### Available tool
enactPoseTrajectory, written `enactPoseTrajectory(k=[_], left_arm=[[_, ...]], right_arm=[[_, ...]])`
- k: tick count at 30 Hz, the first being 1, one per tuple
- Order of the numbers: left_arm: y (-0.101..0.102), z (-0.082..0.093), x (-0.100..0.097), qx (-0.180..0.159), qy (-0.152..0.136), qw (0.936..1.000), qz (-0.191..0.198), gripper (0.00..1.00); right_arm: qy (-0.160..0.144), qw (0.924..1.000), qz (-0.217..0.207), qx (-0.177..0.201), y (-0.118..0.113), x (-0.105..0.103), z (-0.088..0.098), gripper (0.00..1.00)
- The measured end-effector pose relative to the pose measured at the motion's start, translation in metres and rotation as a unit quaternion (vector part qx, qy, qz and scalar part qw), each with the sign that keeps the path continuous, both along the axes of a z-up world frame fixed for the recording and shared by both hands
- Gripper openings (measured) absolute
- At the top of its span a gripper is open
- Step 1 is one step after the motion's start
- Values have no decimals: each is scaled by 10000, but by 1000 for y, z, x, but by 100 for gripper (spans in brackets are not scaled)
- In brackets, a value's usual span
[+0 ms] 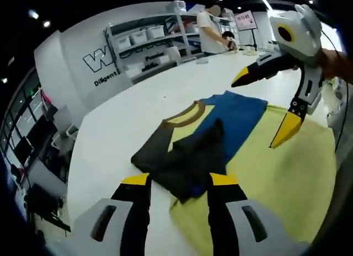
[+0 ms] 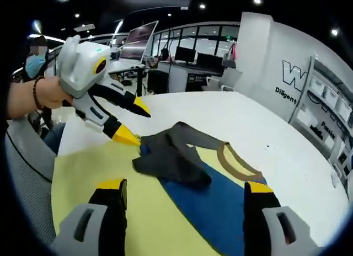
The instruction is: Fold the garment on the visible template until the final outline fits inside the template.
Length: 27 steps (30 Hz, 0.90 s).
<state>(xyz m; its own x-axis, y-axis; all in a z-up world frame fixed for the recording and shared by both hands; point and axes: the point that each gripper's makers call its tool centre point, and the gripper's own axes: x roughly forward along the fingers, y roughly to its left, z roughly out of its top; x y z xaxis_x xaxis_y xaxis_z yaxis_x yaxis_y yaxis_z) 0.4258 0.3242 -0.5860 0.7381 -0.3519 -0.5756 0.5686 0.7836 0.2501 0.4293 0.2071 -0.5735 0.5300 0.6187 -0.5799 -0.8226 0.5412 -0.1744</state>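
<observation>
A garment [image 1: 212,137], yellow and blue with dark sleeves and a brown collar, is seen lying partly folded on a yellow template [image 1: 287,173] spread over a white table [image 1: 138,107]; its dark sleeves are bunched across the body near the left gripper [image 1: 179,180], whose jaws are held apart just above the cloth with nothing gripped. In the right gripper view the right gripper [image 2: 185,187] is likewise spread wide over the blue part of the garment [image 2: 204,184] and nothing is held between its jaws; shelves [image 1: 151,41] with bins are seen beyond the table.
</observation>
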Motion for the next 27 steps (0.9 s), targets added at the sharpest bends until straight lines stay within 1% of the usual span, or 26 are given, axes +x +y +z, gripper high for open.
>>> enactPoseTrajectory(k=[3, 6, 9, 11, 12, 14, 17, 18, 21, 22, 24, 26, 27], left_arm=[[1, -6, 2, 84, 63, 9999, -66, 32], [4, -14, 4, 232, 131, 9996, -134, 30], [7, -22, 7, 279, 201, 9993, -132, 28], [9, -26, 10, 261, 220, 9994, -78, 26], [9, -28, 11, 255, 250, 9993, -69, 25], [10, -30, 12, 232, 259, 9994, -32, 24], [9, -34, 12, 150, 292, 9995, 2, 22], [9, -36, 12, 141, 301, 9994, 9, 21], [7, -38, 11, 130, 305, 9994, 25, 20], [7, -38, 12, 113, 296, 9995, 31, 19], [5, -39, 12, 80, 293, 9995, 24, 16], [4, -41, 12, 103, 300, 9995, 9, 15], [4, -40, 12, 100, 278, 9996, 15, 14]], right_arm=[[49, 9999, 158, -2, 9, 5, -2, 80], [-11, 9992, 400, -87, 19, 13, -3, 75], [-47, 9973, 705, -222, 30, 18, -4, 69], [-55, 9963, 820, -263, 37, 21, -6, 66], [-7, 9949, 959, -326, 42, 23, -9, 64], [35, 9940, 1018, -395, 46, 25, -13, 60], [261, 9912, 1215, -449, 53, 25, -24, 50], [287, 9909, 1236, -448, 54, 26, -26, 46], [463, 9881, 1338, -597, 57, 28, -38, 40], [500, 9876, 1361, -604, 58, 28, -39, 38], [650, 9854, 1436, -649, 60, 27, -43, 30], [709, 9848, 1455, -625, 62, 28, -45, 23], [779, 9845, 1451, -611, 64, 30, -47, 22]])
